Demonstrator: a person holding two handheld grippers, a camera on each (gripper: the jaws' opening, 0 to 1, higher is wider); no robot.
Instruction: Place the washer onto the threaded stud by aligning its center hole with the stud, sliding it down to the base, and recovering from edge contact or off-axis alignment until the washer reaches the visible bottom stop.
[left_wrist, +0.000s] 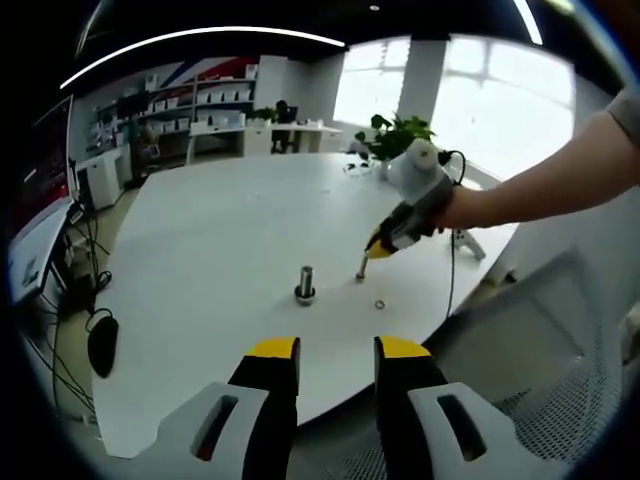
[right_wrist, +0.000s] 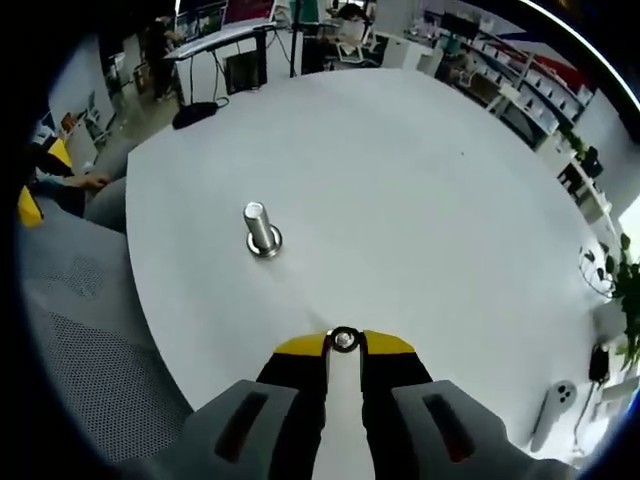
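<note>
A small silver washer (right_wrist: 344, 340) is pinched flat at the tips of the right claw (right_wrist: 344, 343), well apart from the short metal threaded stud (right_wrist: 260, 230) standing upright on the white table (right_wrist: 400, 180).

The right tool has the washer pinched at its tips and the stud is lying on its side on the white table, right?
Not quite: the stud stands upright on the white table, as the right gripper view shows. The right tool does pinch the washer.
</note>
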